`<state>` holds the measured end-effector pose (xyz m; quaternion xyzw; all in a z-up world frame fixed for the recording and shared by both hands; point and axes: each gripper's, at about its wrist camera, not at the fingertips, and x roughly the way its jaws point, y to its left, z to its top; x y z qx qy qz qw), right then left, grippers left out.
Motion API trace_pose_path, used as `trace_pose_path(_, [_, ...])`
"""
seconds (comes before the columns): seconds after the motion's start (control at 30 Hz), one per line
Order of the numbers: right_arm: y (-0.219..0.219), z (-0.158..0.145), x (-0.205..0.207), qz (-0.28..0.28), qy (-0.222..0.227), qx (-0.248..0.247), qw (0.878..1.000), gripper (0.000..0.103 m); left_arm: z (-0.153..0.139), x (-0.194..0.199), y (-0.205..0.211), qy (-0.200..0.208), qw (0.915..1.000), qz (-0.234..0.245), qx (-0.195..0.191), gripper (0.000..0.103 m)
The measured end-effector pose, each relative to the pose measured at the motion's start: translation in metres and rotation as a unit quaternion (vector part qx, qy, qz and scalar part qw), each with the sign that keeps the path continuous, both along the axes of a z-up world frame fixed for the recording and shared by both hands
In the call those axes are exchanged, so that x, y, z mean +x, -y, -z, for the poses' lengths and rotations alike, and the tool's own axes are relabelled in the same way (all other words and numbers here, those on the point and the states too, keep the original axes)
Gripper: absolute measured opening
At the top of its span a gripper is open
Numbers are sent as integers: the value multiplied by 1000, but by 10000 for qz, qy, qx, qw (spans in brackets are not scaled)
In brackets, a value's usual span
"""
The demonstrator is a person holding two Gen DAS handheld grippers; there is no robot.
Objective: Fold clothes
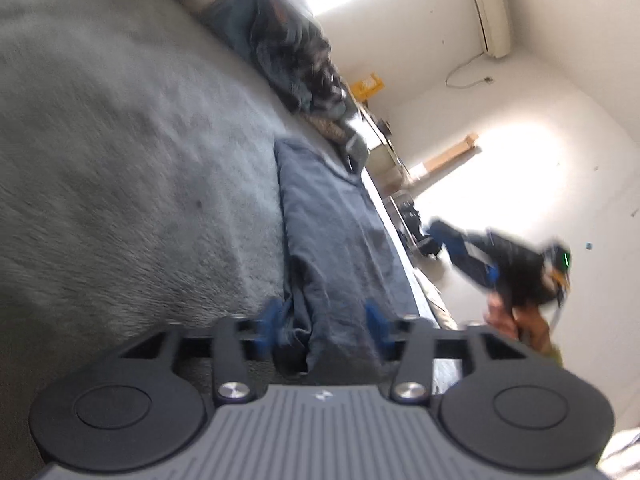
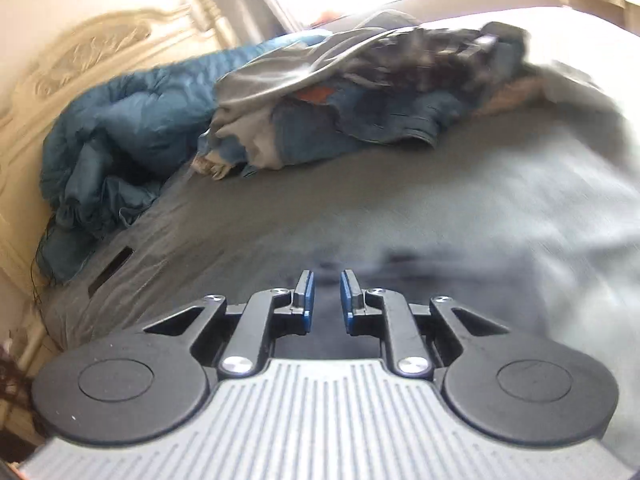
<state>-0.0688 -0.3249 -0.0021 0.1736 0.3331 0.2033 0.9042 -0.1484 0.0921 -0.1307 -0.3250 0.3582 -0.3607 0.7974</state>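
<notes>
My left tool [image 1: 325, 322] stands released astride the folded dark-blue denim garment [image 1: 336, 232] on the grey bed [image 1: 120, 140]; my right tool [image 2: 327, 294], nearly clenched, apparently holds nothing. Next: fetch from the crumpled clothes heap [image 2: 360, 92].

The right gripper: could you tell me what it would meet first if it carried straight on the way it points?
Most likely the grey bedsheet just ahead of the right gripper; the pile of clothes lies further back, though blur makes depth uncertain.

A grey-covered bed [image 2: 460, 184] carries a heap of unfolded clothes [image 2: 360, 92], a blue quilted cover [image 2: 120, 132] beside it — and a folded blue garment [image 1: 332, 232] near its edge.
</notes>
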Motion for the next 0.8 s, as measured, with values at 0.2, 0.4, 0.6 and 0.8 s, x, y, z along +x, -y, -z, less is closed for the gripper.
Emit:
trace_pose_path(0.2, [39, 30, -90, 894, 92, 509, 9947, 17, -24, -35, 20, 635, 9937, 34, 924, 61])
trace_pose_path(0.4, [49, 69, -118, 1281, -247, 853, 9878, 19, -24, -38, 49, 1126, 9782, -89, 1740, 45])
trace_pose_path(0.6, [50, 76, -139, 1294, -137, 1112, 9852, 19, -24, -39, 58, 1587, 9659, 58, 2045, 11])
trace_pose_path(0.8, [60, 85, -151, 1479, -224, 1314, 9800, 19, -26, -36, 50, 1810, 9660, 762, 1680, 9])
